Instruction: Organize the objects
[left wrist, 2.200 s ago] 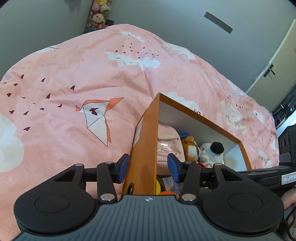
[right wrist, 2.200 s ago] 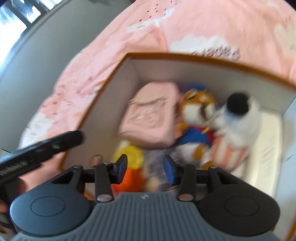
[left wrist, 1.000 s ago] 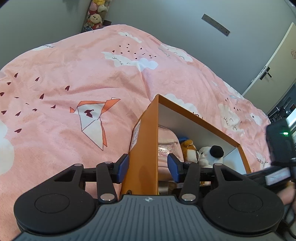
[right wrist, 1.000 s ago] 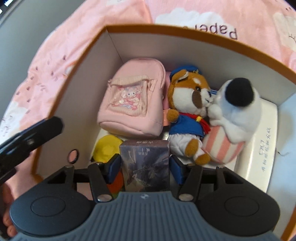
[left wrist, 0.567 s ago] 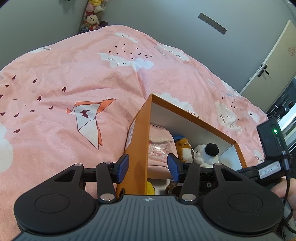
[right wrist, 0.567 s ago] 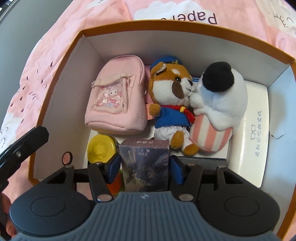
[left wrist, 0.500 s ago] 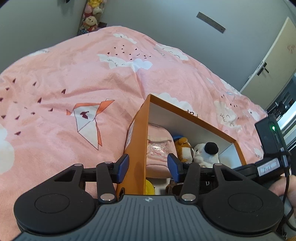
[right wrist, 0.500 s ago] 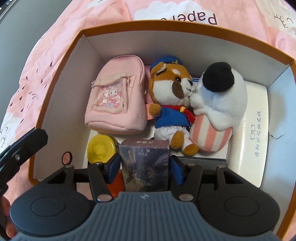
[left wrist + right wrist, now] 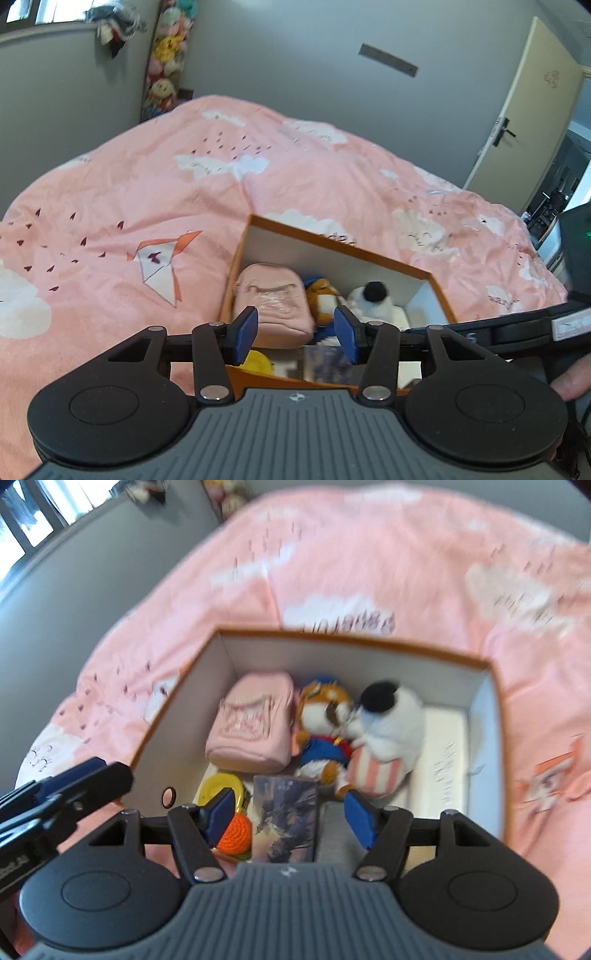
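Observation:
An orange box (image 9: 495, 686) with white inner walls sits on the pink bed. Inside lie a pink mini backpack (image 9: 251, 723), a brown dog plush (image 9: 325, 716), a white plush with a black spot (image 9: 388, 723), a yellow disc (image 9: 221, 786), an orange crocheted ball (image 9: 236, 830) and a dark card box (image 9: 286, 816). My right gripper (image 9: 288, 816) is open above the box's near end, the card box lying loose below it. My left gripper (image 9: 295, 332) is open and empty above the box's (image 9: 343, 247) near left edge.
The pink bedspread (image 9: 110, 221) with clouds and paper birds surrounds the box. Grey walls stand behind, with hanging plush toys (image 9: 162, 74) in the far corner and a door (image 9: 524, 110) at the right. A white case (image 9: 443, 760) lies at the box's right side.
My right gripper has opened, let go of the dark card box inside the orange box, and pulled up and back. My left gripper has risen away from the box's left wall.

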The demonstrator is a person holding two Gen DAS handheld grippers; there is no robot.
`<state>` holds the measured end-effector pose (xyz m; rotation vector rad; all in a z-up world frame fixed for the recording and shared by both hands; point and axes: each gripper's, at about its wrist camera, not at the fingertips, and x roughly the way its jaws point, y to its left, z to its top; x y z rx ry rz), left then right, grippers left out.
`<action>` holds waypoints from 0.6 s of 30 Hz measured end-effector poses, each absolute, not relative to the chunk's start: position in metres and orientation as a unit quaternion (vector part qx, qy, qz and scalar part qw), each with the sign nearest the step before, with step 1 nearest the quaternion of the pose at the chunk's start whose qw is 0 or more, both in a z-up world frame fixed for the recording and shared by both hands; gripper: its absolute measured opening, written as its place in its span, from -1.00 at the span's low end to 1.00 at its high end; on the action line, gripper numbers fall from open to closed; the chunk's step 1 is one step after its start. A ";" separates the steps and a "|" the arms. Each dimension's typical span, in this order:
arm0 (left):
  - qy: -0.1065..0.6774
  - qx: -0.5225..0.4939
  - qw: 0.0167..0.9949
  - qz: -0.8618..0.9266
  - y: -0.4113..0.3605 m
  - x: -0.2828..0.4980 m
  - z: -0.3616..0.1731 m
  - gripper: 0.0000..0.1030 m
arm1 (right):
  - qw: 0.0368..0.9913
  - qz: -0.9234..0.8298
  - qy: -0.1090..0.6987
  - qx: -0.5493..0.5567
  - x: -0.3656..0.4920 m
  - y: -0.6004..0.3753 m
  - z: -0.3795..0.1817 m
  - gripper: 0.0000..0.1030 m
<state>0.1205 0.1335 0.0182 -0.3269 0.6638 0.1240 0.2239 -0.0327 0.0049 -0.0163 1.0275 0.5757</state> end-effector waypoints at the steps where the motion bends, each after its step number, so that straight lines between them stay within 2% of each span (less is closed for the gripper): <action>1: 0.319 -0.153 0.933 0.061 0.127 0.116 0.021 0.07 | 0.842 0.269 0.467 -0.008 0.216 -0.039 0.011 0.35; 9: 0.252 -0.081 0.961 0.074 0.081 0.082 0.048 0.09 | 0.921 0.242 0.306 0.003 0.145 -0.092 0.049 0.53; 12: 0.239 -0.059 0.966 0.074 0.072 0.070 0.054 0.11 | 0.937 0.236 0.258 0.003 0.118 -0.104 0.054 0.70; 16: 0.222 -0.042 0.971 0.074 0.064 0.056 0.056 0.25 | 0.951 0.233 0.202 0.006 0.089 -0.115 0.060 0.76; 18: 0.219 -0.025 0.972 0.079 0.061 0.053 0.055 0.30 | 0.958 0.226 0.179 0.001 0.076 -0.117 0.063 0.85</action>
